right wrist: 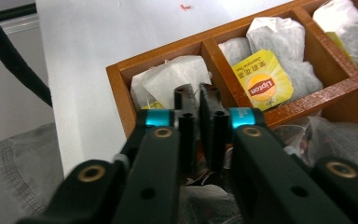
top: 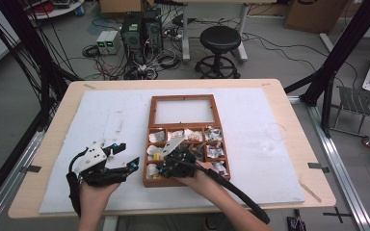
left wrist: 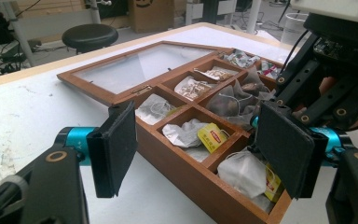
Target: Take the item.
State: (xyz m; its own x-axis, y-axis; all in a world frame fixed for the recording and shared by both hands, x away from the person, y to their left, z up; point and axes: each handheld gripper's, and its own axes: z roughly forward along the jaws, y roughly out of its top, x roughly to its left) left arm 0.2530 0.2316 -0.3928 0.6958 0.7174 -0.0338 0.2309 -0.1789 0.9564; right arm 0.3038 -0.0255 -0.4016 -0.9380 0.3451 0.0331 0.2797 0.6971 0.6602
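- The place looks like a robotics lab or a workshop.
- A black metal frame (top: pixel 339 50) stands around the wooden table (top: pixel 289 103).
- Behind the table, computer towers (top: pixel 142 30) sit on the floor among many loose cables (top: pixel 147 65).
- A black round stool (top: pixel 220 39) and cardboard boxes (top: pixel 313 14) stand near desks.

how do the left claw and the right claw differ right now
The left claw is open, pads spread wide; the right claw is nearly closed, only a narrow slit between its pads. The left claw sits beside the wooden tea box, over the white mat; the right claw is down among the tea bags. Both share black pads and blue collars.
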